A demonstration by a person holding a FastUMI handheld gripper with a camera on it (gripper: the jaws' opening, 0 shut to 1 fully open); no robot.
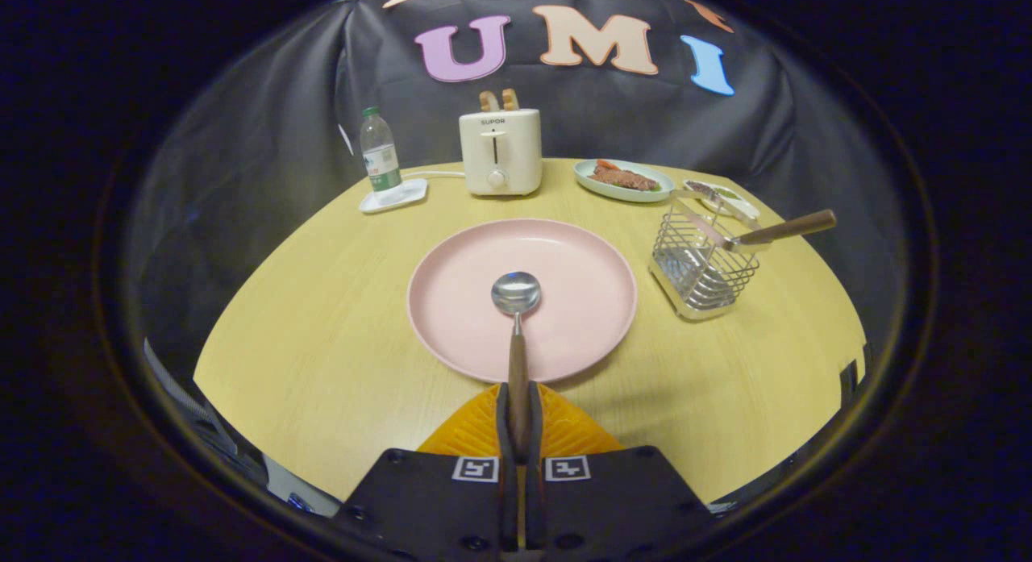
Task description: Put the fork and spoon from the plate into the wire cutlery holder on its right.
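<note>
With the gripper point(517, 417) clamped on the wooden handle of the spoon point(516, 293), whose bowl hangs over the centre of the pink plate point(588, 304) at mid-frame, the carry should go right, tipping handle-up before lowering into the wire cutlery holder point(703, 268) at centre right. That holder already has the fork point(774, 233) leaning across its rim, so aim for the open side.

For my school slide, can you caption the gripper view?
Gripper shut on spoon over pink plate; fork already in wire holder.
</note>
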